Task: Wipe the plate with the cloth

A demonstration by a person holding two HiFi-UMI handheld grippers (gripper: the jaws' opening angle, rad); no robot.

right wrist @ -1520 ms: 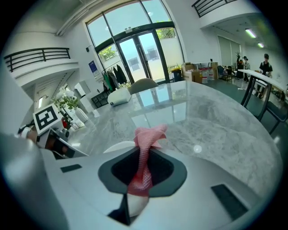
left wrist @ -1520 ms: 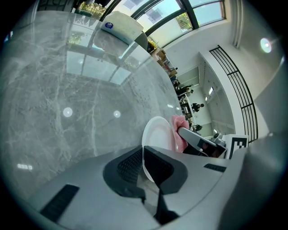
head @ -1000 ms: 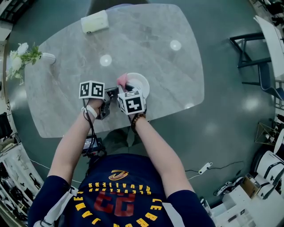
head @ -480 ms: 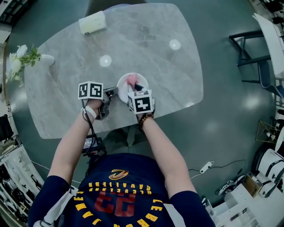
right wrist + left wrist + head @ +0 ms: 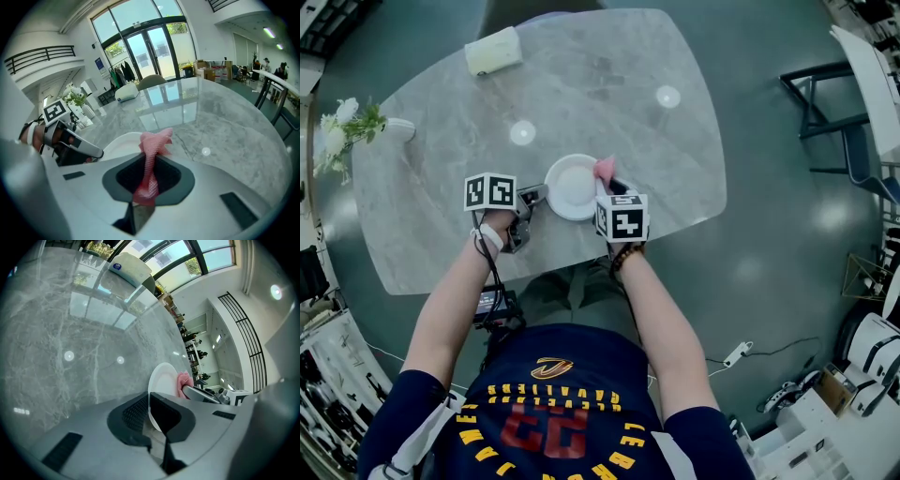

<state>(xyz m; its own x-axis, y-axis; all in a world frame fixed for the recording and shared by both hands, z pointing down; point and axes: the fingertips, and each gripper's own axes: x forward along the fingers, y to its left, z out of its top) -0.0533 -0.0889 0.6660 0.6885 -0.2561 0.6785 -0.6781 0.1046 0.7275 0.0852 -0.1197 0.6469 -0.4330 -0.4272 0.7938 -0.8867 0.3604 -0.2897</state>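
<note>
A white plate (image 5: 573,187) lies on the marble table (image 5: 628,103) near its front edge. My left gripper (image 5: 534,197) is shut on the plate's left rim; in the left gripper view the plate (image 5: 163,380) stands edge-on between the jaws. My right gripper (image 5: 609,184) is shut on a pink cloth (image 5: 604,169) that rests at the plate's right edge. In the right gripper view the cloth (image 5: 152,152) sticks up out of the jaws, with the plate (image 5: 119,140) to its left and the left gripper (image 5: 79,149) beyond.
A white tissue pack (image 5: 495,51) lies at the table's far left. A vase of white flowers (image 5: 352,120) stands at the left edge. Dark chairs (image 5: 830,117) stand on the floor to the right. The person's body is close to the front edge.
My right gripper has carried the pink cloth from the plate's upper left across it to its right edge. The left gripper and the plate have stayed in place.
</note>
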